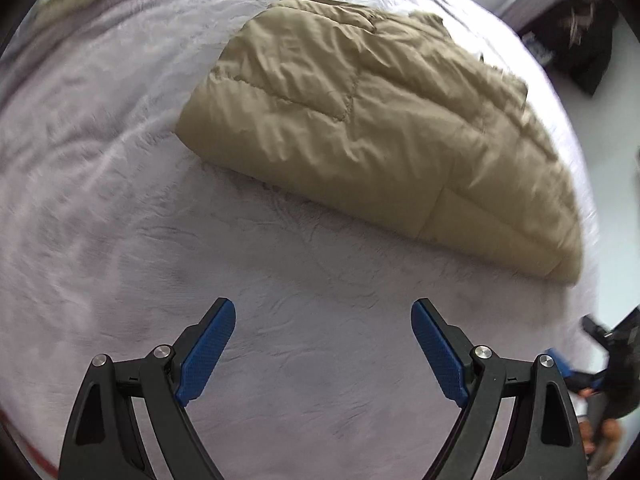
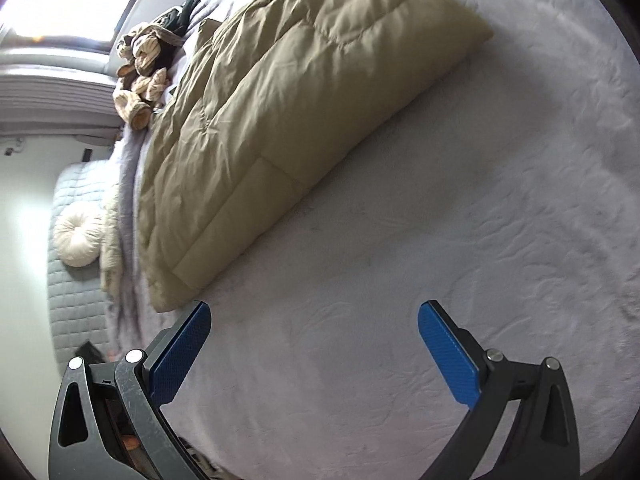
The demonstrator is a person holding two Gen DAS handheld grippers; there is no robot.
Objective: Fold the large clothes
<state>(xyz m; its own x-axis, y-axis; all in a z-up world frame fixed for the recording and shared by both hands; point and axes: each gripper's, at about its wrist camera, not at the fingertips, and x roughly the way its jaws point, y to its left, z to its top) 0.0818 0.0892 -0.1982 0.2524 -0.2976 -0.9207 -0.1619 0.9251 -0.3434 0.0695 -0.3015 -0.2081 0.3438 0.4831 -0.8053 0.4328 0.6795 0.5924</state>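
Observation:
A tan quilted puffer jacket (image 1: 360,120) lies folded into a thick rectangle on a pale lilac plush bed cover (image 1: 304,320). It also shows in the right wrist view (image 2: 264,120), running from the bed's left edge up toward the top. My left gripper (image 1: 323,312) is open and empty, hovering above bare cover in front of the jacket's near edge. My right gripper (image 2: 314,316) is open and empty, with its left finger (image 2: 180,356) close to the jacket's near corner, not touching it.
A heap of beige and dark clothes (image 2: 144,68) lies at the far edge of the bed, beyond the jacket. A round cream cushion (image 2: 78,240) sits on a grey quilted mat on the floor beside the bed. A dark bag (image 1: 576,36) stands off the bed's far right.

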